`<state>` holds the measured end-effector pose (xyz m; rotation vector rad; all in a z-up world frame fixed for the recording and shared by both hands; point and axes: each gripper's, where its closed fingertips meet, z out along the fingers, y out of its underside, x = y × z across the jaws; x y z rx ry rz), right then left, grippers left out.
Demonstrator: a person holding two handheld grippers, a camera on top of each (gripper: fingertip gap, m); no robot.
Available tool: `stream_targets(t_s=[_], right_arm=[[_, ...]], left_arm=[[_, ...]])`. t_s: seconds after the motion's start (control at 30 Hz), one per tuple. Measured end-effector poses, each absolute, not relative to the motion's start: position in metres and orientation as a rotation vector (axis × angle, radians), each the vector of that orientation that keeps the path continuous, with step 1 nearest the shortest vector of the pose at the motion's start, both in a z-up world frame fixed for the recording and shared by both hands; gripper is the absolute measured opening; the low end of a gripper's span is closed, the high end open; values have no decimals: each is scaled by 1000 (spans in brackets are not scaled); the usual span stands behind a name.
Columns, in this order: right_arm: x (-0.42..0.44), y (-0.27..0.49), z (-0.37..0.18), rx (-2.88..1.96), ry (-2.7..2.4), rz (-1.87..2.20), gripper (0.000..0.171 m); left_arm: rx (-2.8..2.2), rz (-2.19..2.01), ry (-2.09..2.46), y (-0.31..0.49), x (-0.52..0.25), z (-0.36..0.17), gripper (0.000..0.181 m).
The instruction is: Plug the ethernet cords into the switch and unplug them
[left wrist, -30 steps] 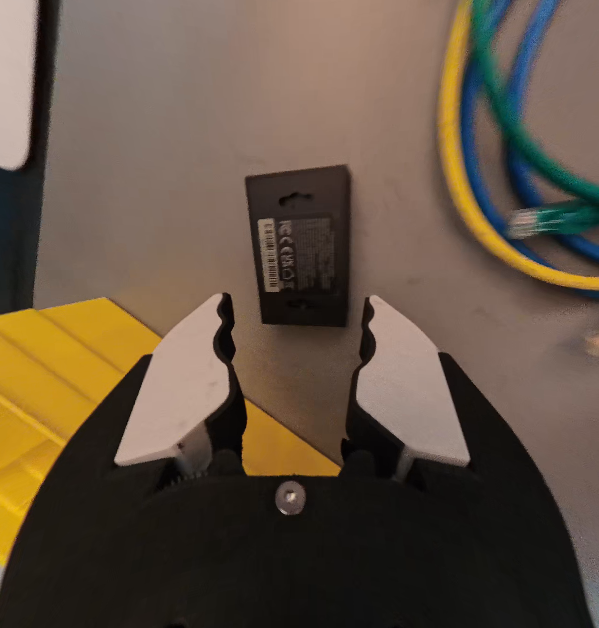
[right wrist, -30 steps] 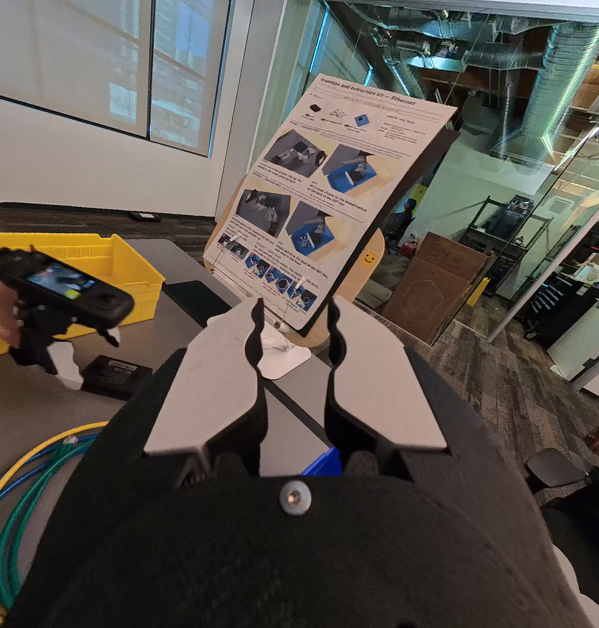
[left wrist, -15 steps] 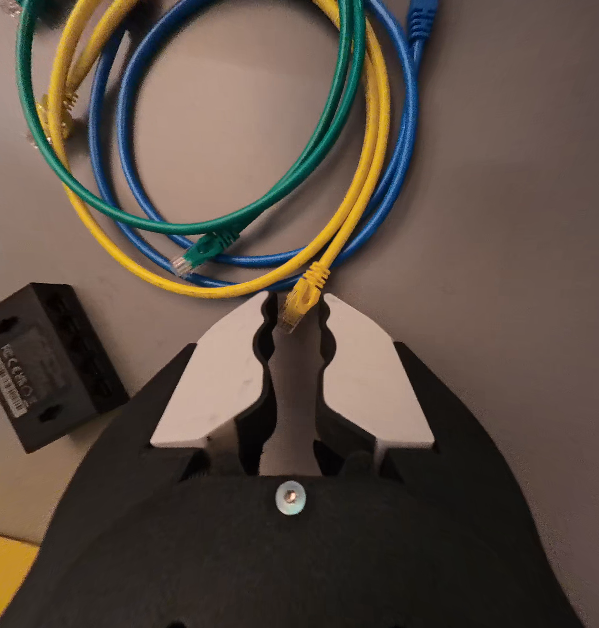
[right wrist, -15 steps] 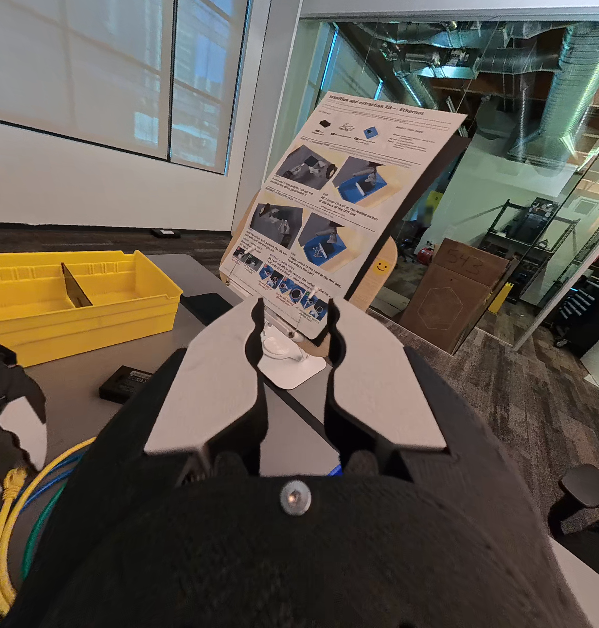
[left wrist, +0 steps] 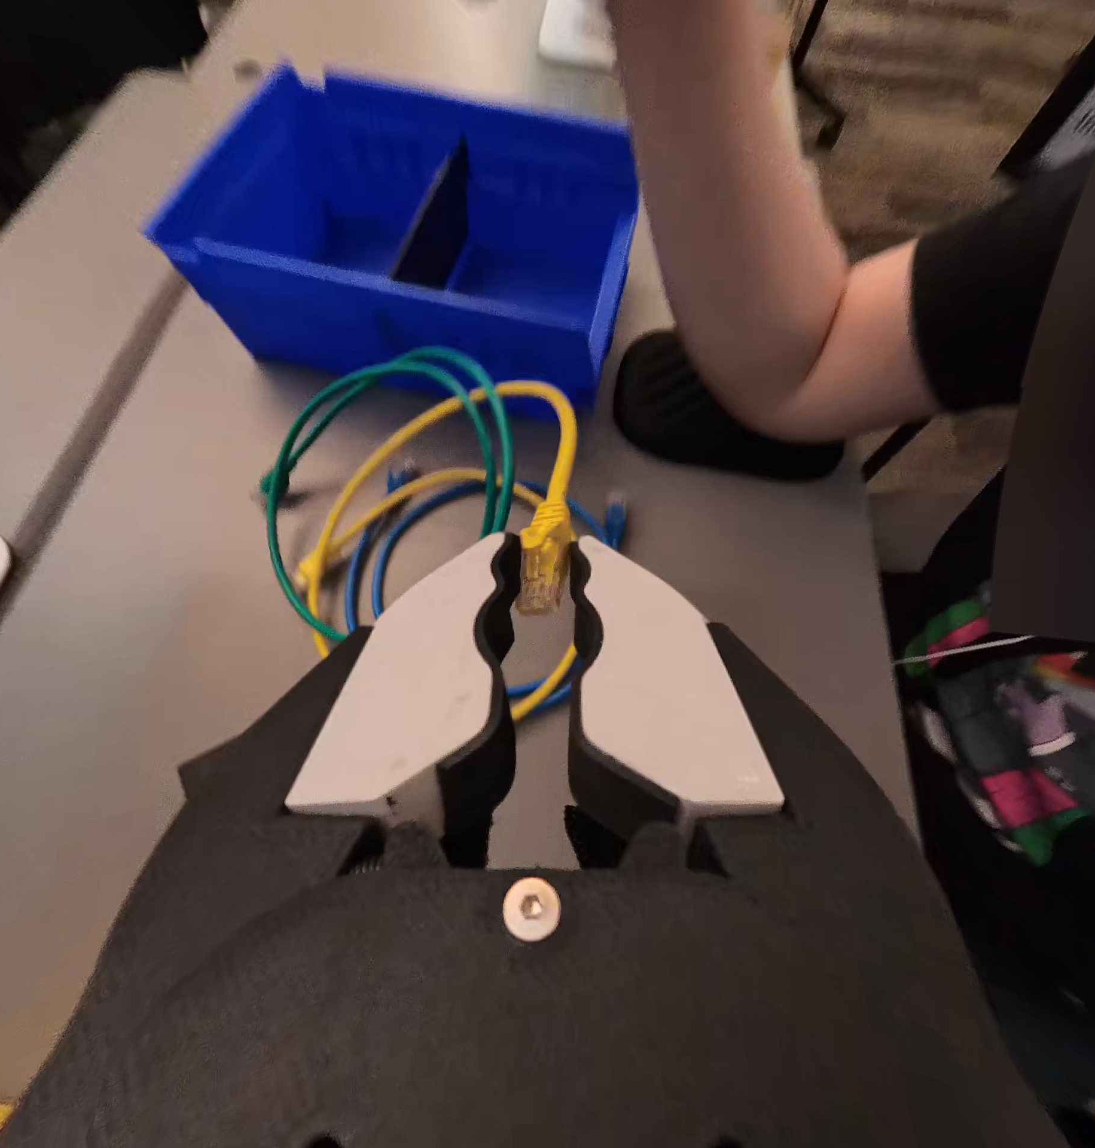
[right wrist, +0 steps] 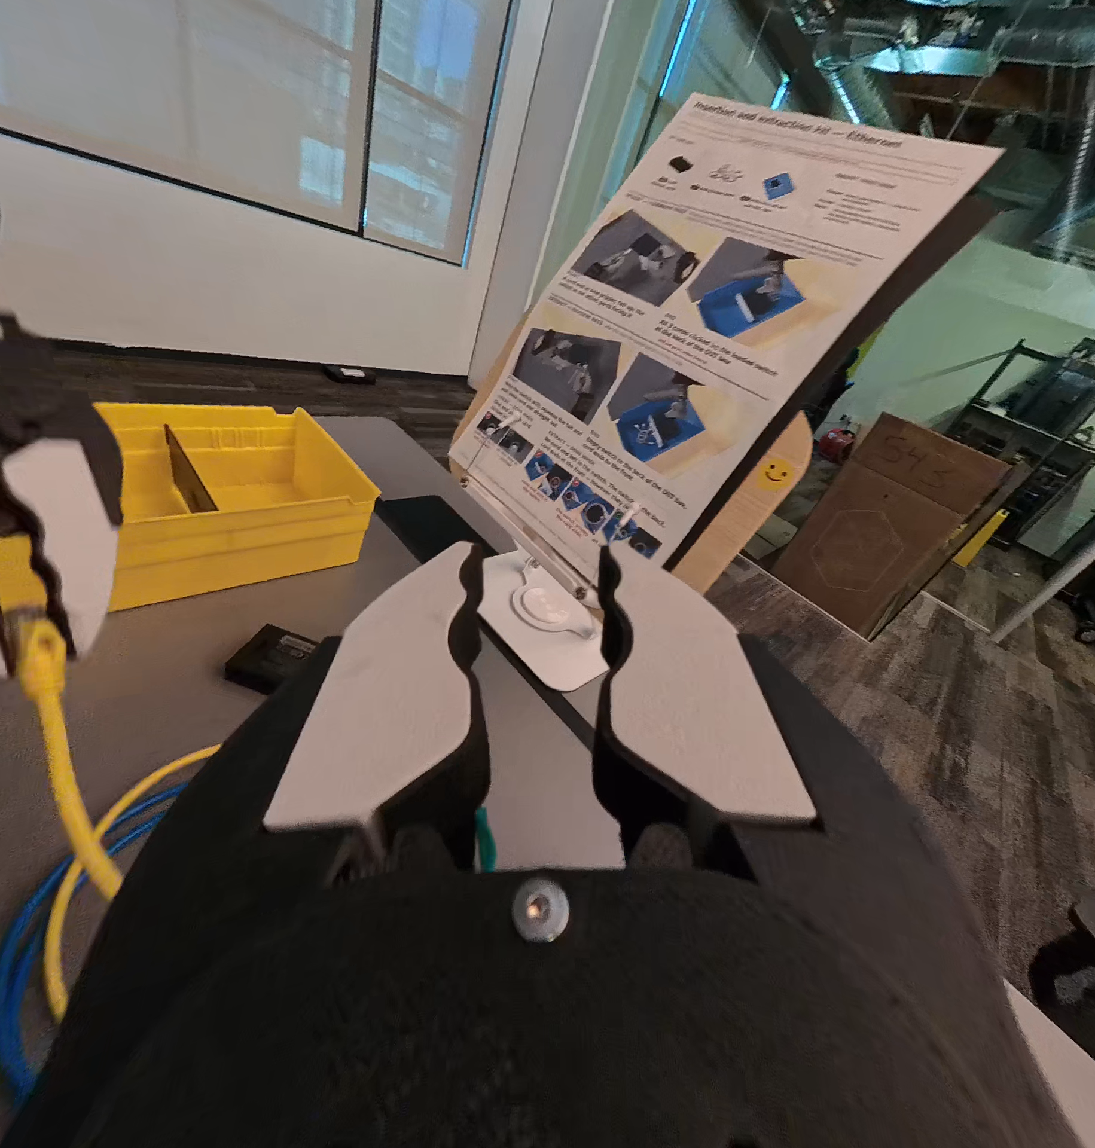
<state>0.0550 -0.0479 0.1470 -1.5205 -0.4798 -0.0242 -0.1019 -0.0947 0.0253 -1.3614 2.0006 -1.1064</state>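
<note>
My left gripper (left wrist: 543, 562) is shut on the plug of the yellow ethernet cord (left wrist: 545, 559) and holds it lifted above the grey table (left wrist: 128, 497). The cord trails down to a loose coil of green (left wrist: 284, 472), yellow and blue cords (left wrist: 371, 578) on the table. The right wrist view shows the left gripper (right wrist: 29, 596) at the left edge with the yellow plug (right wrist: 41, 652) between its fingers. My right gripper (right wrist: 535, 559) is open and empty, raised above the table. The black switch (right wrist: 271, 655) lies flat on the table, just left of it.
A blue divided bin (left wrist: 402, 230) stands behind the cords. A yellow divided bin (right wrist: 221, 497) stands at the back left. An instruction board (right wrist: 706, 335) on a white stand (right wrist: 551, 627) is ahead. A person's arm (left wrist: 750, 248) reaches over the table's right side. The gap from one gripper's tips to the other's is roughly 20 cm.
My left gripper swung from the switch to the cords, closed on the yellow plug and lifted it off the table. My right gripper stayed open, shifting only slightly.
</note>
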Motion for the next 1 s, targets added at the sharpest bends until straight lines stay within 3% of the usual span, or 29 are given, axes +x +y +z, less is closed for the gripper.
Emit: stream_targets(t_s=[0.27, 0.7, 0.87, 1.0], right_arm=[[44, -42, 140, -1547, -517, -22, 37], [52, -39, 119, -1640, -553, -8, 37], [15, -50, 66, -1753, -917, 101, 42], [16, -38, 15, -1934, -1097, -98, 41]], left_arm=[[-1309, -1273, 1877, -87, -96, 133, 14], [-1175, -1206, 1970, -131, -135, 212, 14], [-1202, -1148, 1940, -122, -131, 231, 14], [-1254, -1163, 1898, -109, -129, 235, 14]])
